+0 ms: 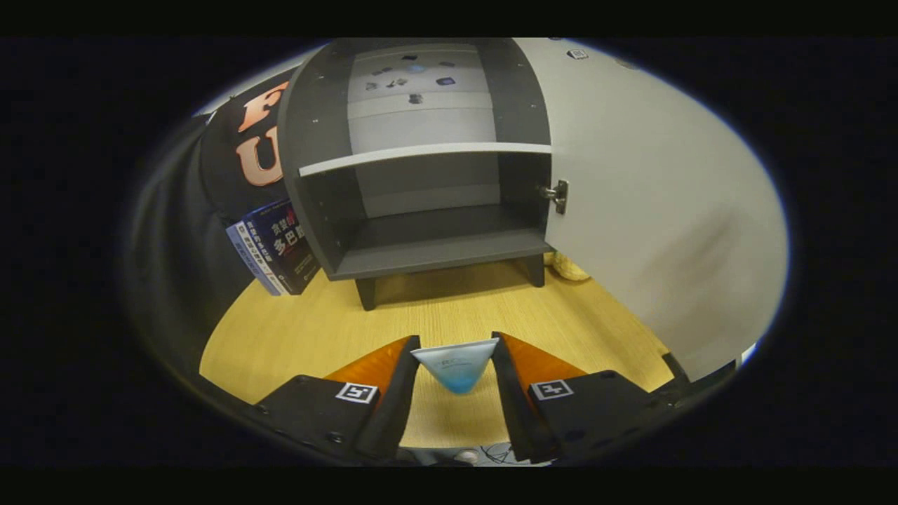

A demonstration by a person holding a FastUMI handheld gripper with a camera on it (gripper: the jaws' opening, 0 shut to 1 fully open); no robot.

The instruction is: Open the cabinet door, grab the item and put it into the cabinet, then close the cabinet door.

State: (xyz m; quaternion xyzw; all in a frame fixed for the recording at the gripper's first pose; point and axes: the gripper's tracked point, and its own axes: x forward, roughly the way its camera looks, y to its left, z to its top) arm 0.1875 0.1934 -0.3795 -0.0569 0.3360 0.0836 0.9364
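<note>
A dark grey cabinet (pixel 421 175) stands on the wooden table (pixel 302 337) beyond my fingers. Its white door (pixel 645 210) is swung wide open to the right, hinged at a metal hinge (pixel 558 195). Inside, a pale shelf (pixel 421 156) splits it into an upper and a lower compartment, and both look bare. My gripper (pixel 456 358) is shut on a small white and blue packet (pixel 456 366), which sits pinched between the two fingers, above the table and well short of the cabinet.
Several books (pixel 273 245) lean against the cabinet's left side. A yellowish object (pixel 570 268) lies on the table behind the open door's lower edge. Black cloth hangs behind and to the left.
</note>
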